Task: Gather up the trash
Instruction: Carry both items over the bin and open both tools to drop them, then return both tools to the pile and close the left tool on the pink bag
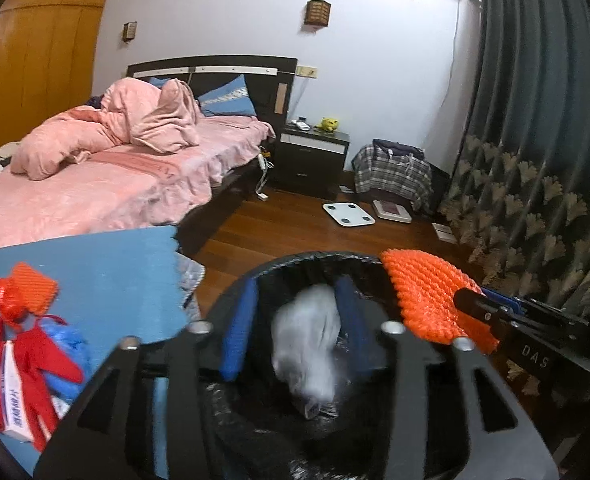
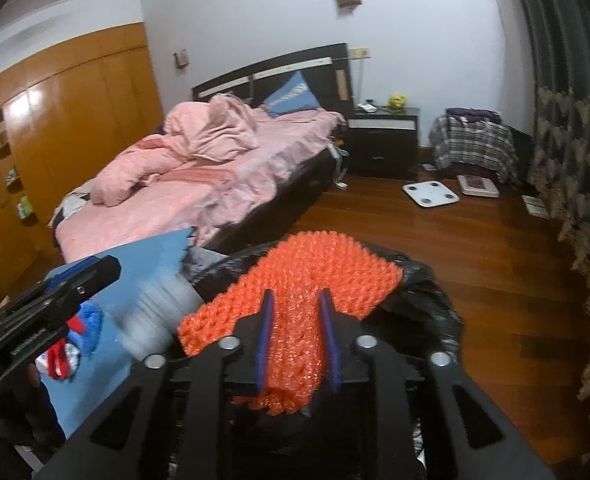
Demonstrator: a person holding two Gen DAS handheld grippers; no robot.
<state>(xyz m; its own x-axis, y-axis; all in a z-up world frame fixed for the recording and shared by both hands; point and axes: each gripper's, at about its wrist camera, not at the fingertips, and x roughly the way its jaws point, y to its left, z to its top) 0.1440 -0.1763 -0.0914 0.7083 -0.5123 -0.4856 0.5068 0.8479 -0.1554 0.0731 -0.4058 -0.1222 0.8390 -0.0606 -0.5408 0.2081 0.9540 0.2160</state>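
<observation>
Orange foam netting [image 2: 295, 304] sits between the right gripper [image 2: 297, 340]'s blue pads, long axis running forward, directly over the black-lined bin [image 2: 427, 284]. Left gripper [image 1: 295, 328] hangs open, a blurry clear wrapper [image 1: 307, 344] loose between its fingers, above the same bin.

Both grippers tilt downward, side by side. Left gripper [image 1: 295, 320] has its fingers [image 1: 237, 332] spread apart, gripping nothing; right gripper [image 2: 298, 332] fingers [image 2: 266, 340] sit closer together.

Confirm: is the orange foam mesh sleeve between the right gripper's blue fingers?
Yes, the orange foam mesh sleeve sits between the right gripper's blue fingers.
</observation>
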